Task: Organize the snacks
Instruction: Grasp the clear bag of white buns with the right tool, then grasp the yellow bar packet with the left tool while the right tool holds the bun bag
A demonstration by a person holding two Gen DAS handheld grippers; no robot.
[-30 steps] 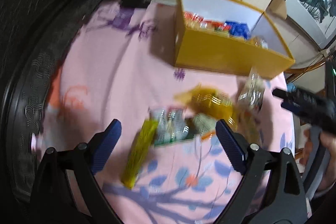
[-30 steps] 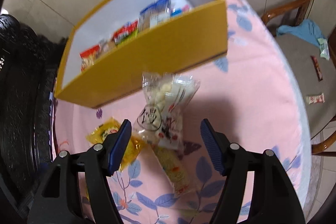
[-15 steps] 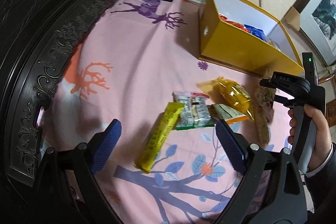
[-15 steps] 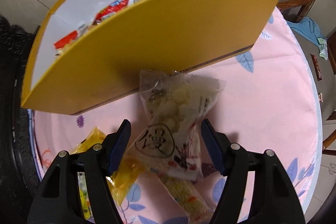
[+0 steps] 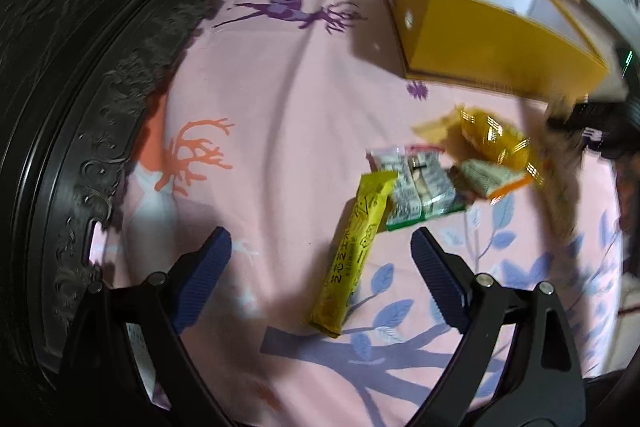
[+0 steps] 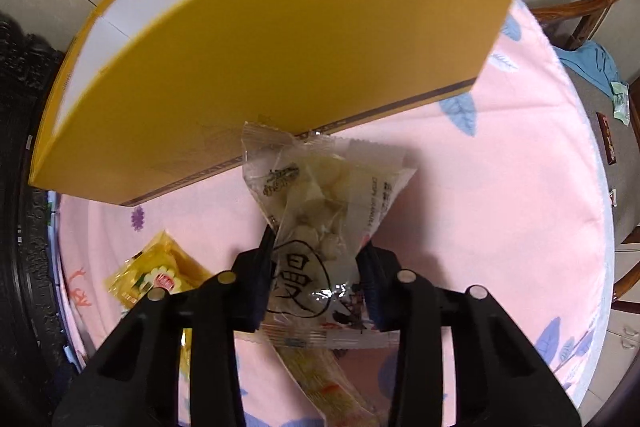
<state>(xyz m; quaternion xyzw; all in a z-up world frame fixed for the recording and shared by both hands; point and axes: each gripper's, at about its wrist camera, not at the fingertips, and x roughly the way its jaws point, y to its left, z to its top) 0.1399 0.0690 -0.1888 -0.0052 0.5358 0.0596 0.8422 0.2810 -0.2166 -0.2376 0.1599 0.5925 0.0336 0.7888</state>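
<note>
Over the pink-clothed counter (image 5: 280, 115), left wrist view: the left gripper (image 5: 320, 263) stands wide, clasping nothing; a long yellow snack bar (image 5: 356, 251) lies between its fingers, untouched, beside a green-edged packet (image 5: 420, 191).

Right wrist view: the right gripper (image 6: 316, 267) has just been closing and now clamps a clear bag of white puffs (image 6: 320, 211), close to the yellow box (image 6: 280, 55) wall.

A pink patterned tablecloth (image 5: 280, 99) covers the table; a wooden chair (image 6: 580, 7) stands beside it.
</note>
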